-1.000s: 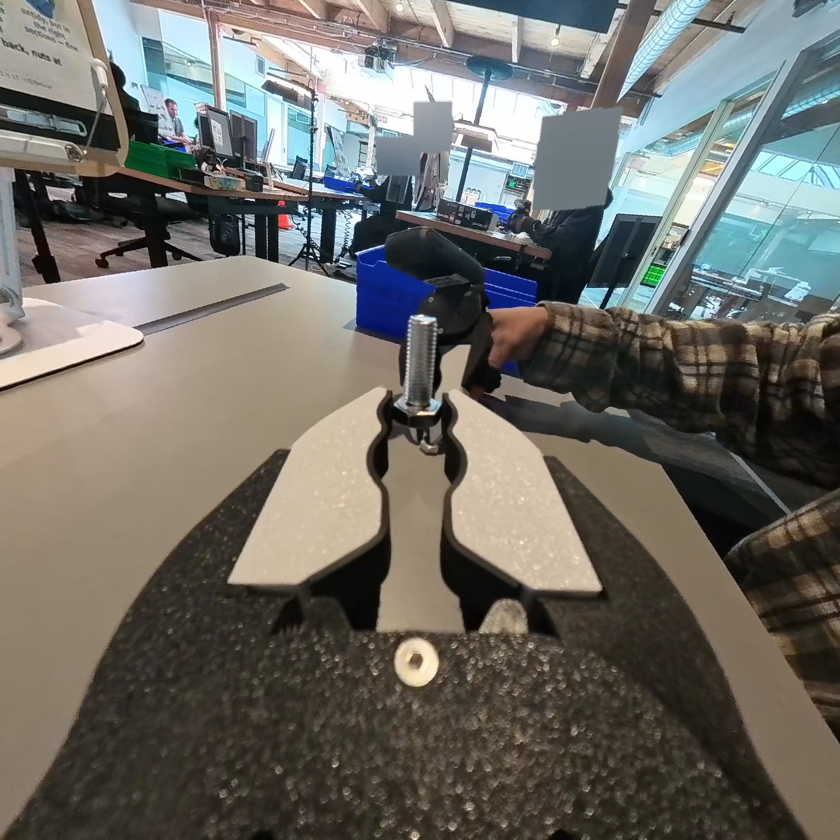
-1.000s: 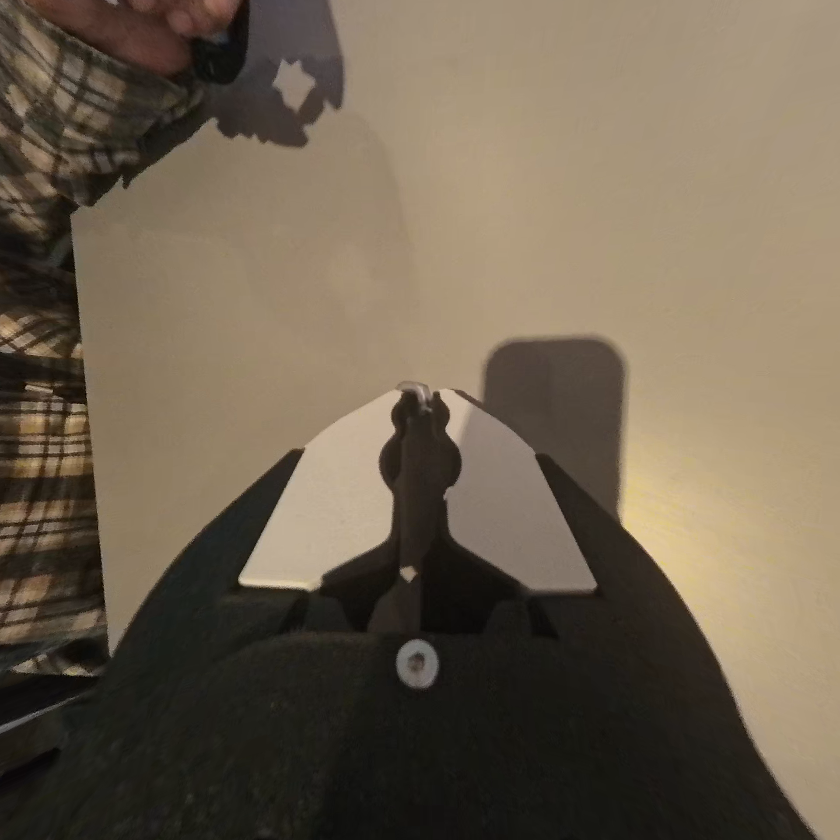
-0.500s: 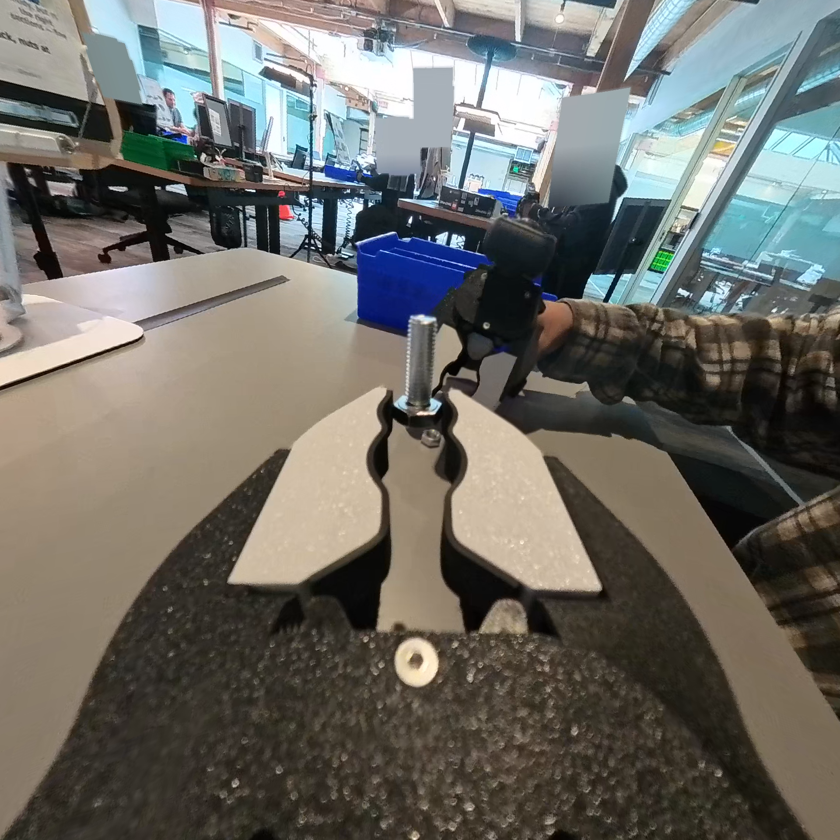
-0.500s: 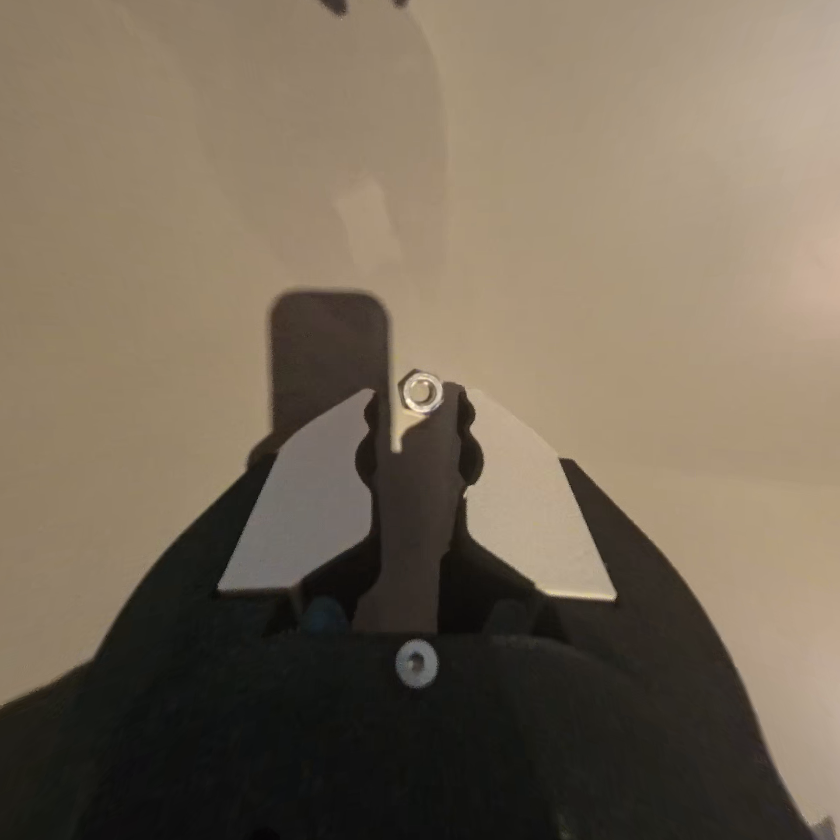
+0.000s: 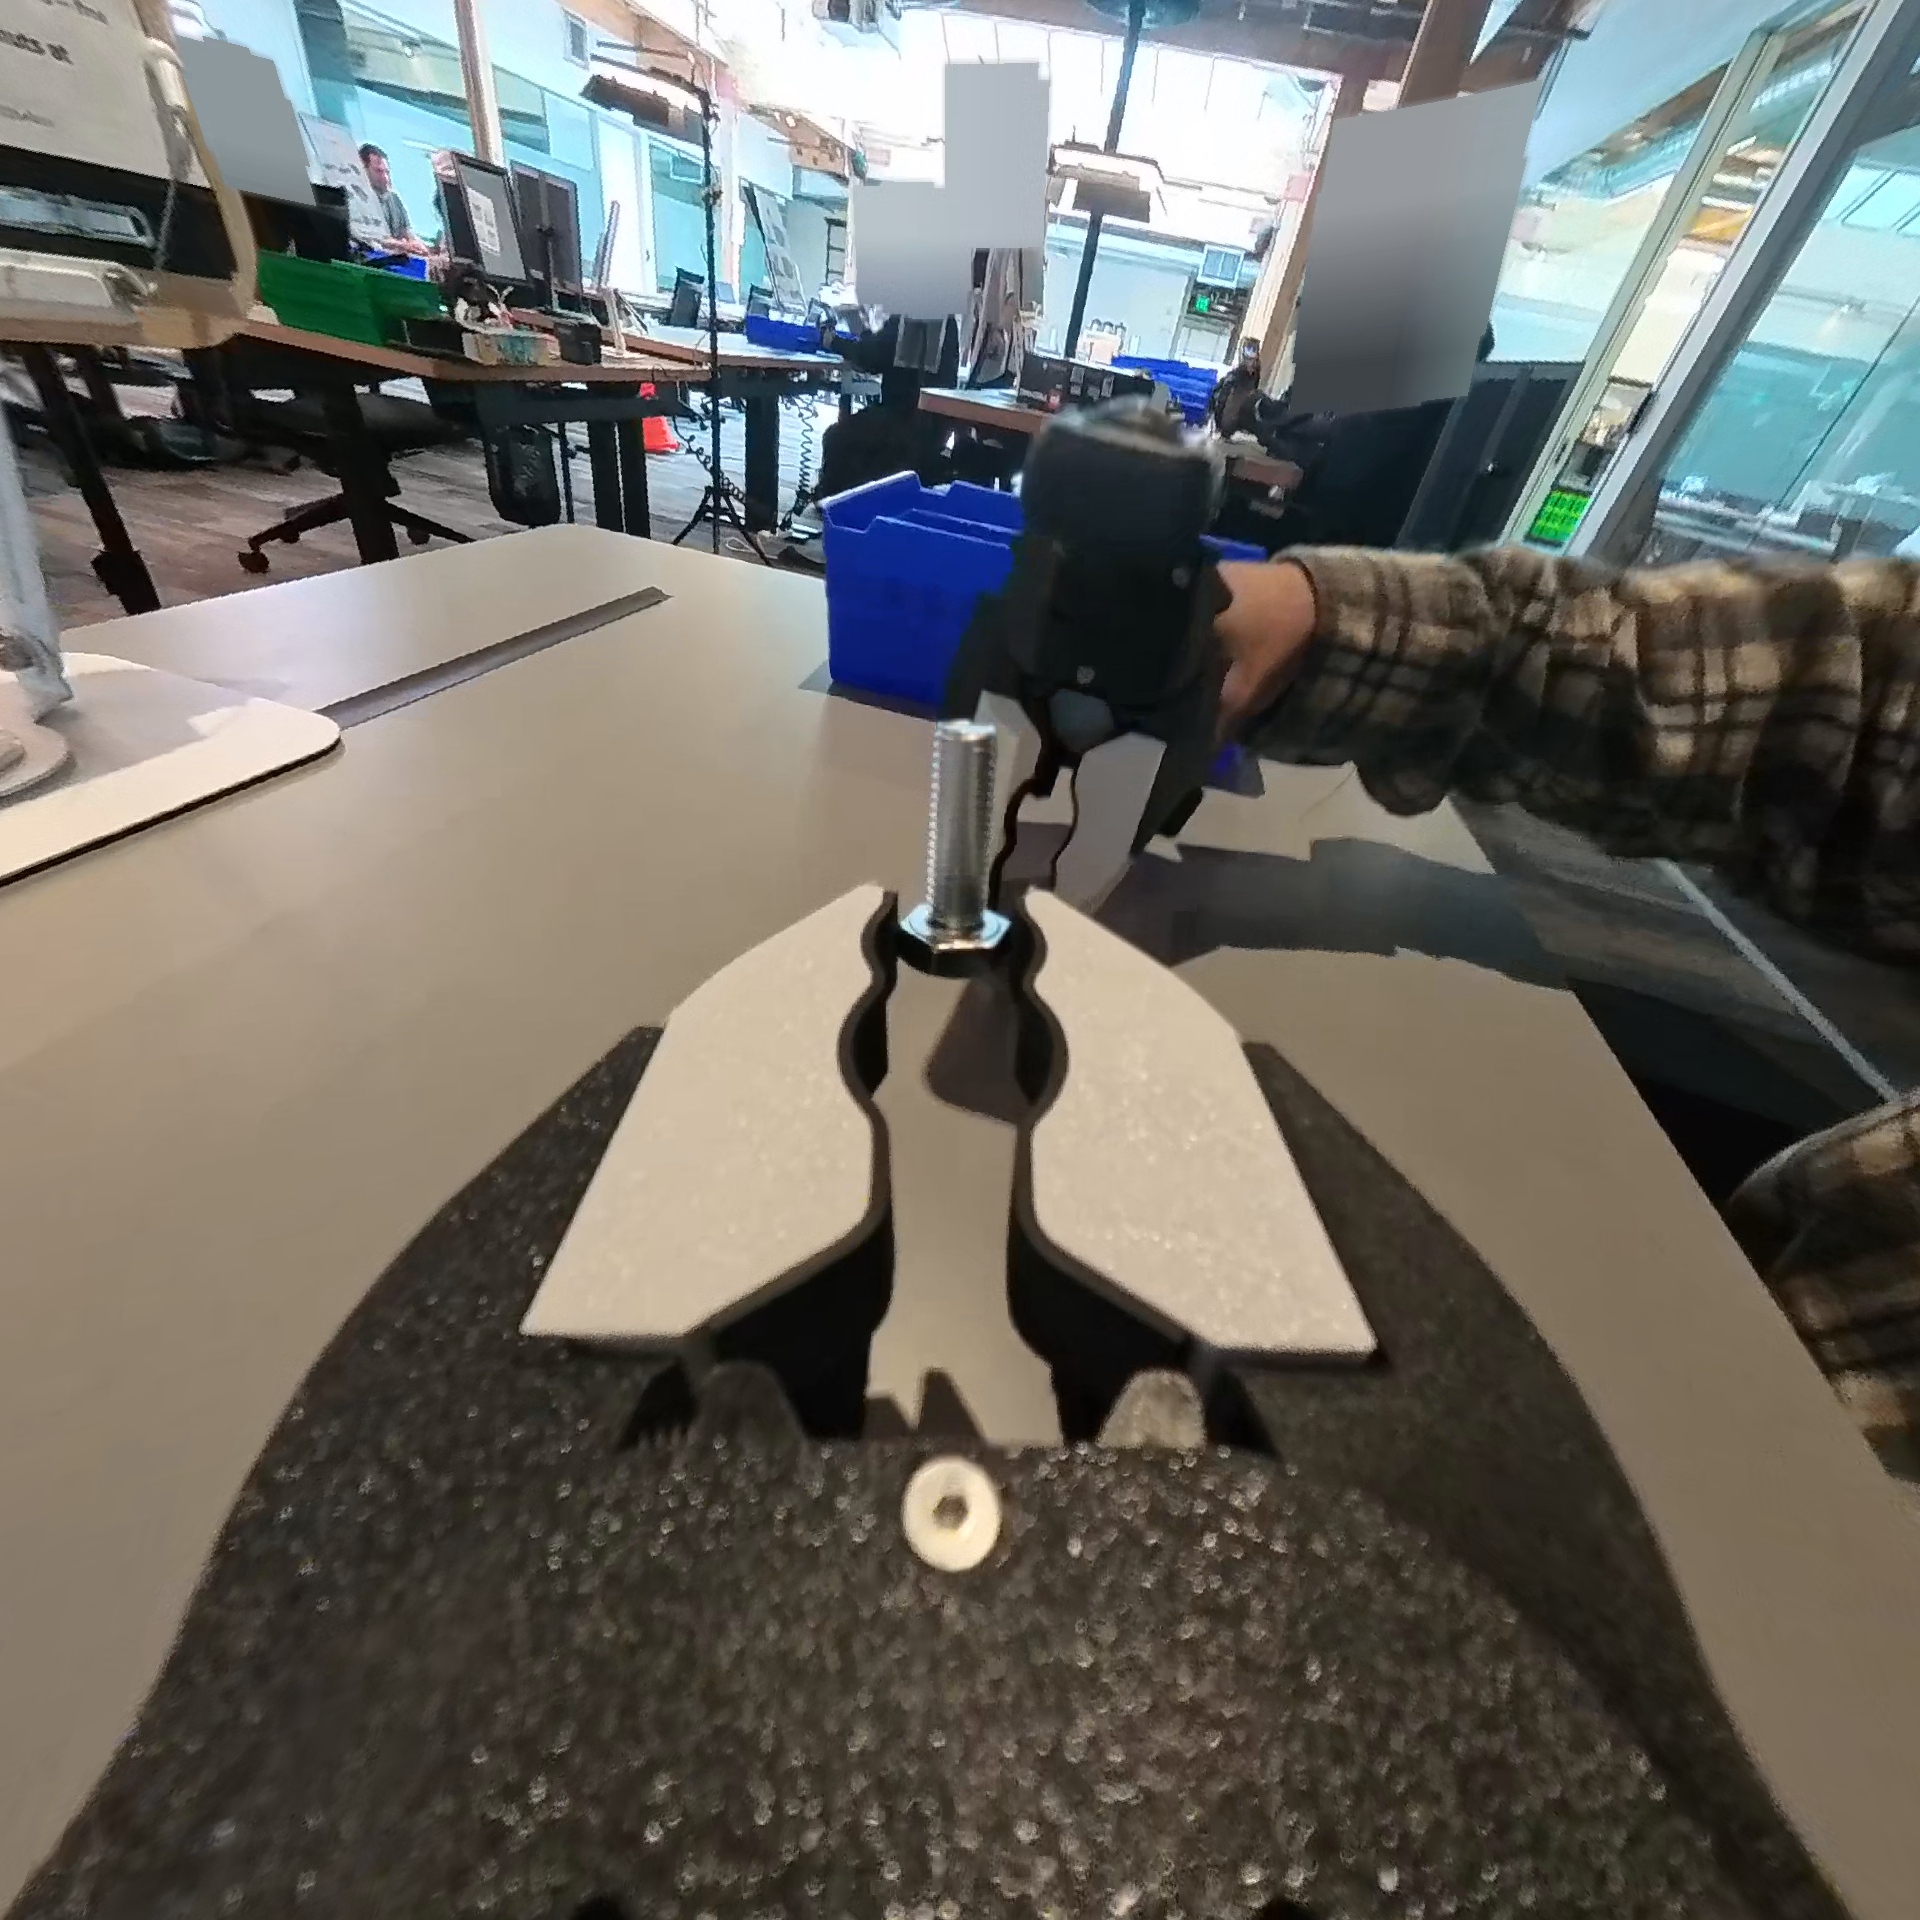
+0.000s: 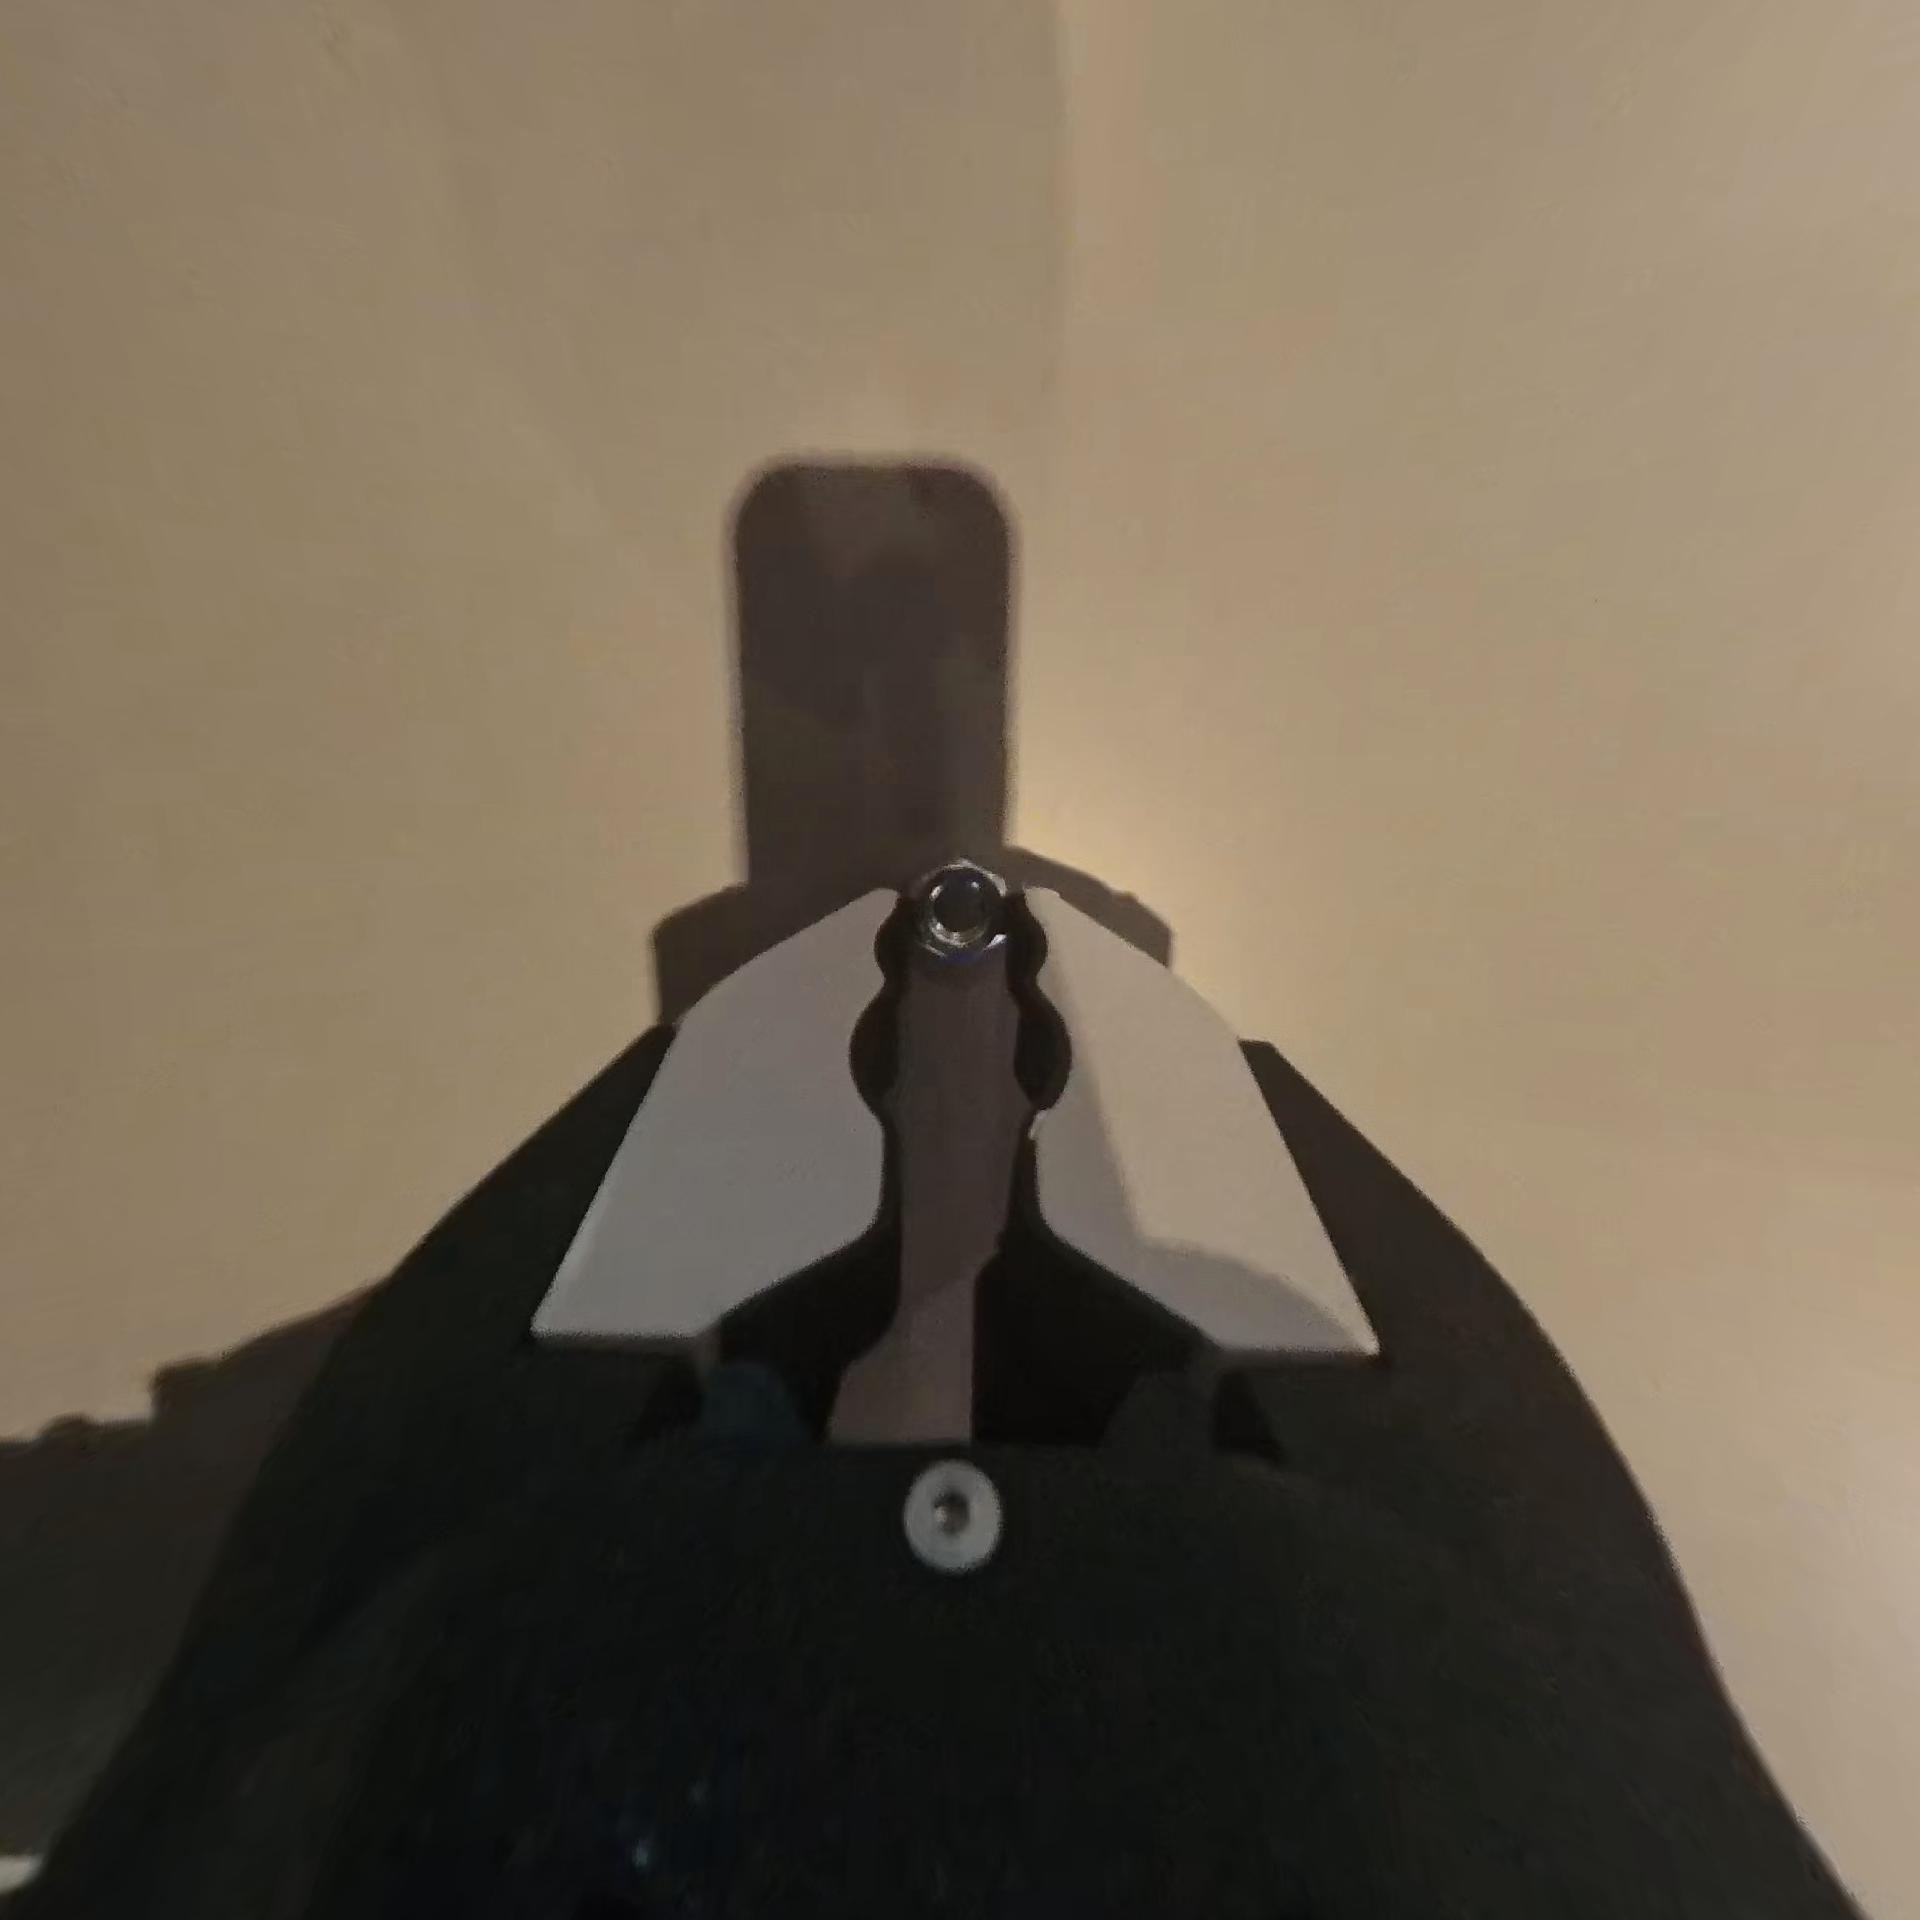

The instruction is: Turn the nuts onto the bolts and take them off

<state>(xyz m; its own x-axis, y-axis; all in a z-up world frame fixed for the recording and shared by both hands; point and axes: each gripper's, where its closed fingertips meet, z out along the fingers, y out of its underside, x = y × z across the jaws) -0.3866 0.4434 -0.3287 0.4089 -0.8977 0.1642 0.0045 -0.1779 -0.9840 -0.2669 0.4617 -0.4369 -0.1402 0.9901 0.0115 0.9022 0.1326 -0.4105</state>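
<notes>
Left wrist view. Left gripper (image 5: 951, 940) clamped on the hex head of a bolt (image 5: 962, 826); shank stands upright, thread end at 12 o'clock from the fingertips, bare thread all the way up, no nut on it. Bolt head sits right at the tip notch, just above the grey table (image 5: 436, 935). Right gripper (image 5: 1081, 831) shows beyond the bolt at about 1 o'clock, just beside the shank, pointed down toward the table, held by a hand (image 5: 1257, 644) in a plaid sleeve (image 5: 1621, 707). Its tips are partly hidden by the bolt. Blue bins (image 5: 904, 613) behind at 12 o'clock.

Right wrist view. Looks straight down at the table. Right gripper pinches a small hex nut (image 6: 958, 918) by its flats, at the very tips, 12 o'clock from the camera, bore facing the lens. The gripper's shadow lies on the table beyond. Picture soft; bolt not in this view.

Progress, as judged: nut picked up, bolt held ready, threading not yet begun. Left to do: bring the nut over the thread end, align the bore, turn on, then back off.
</notes>
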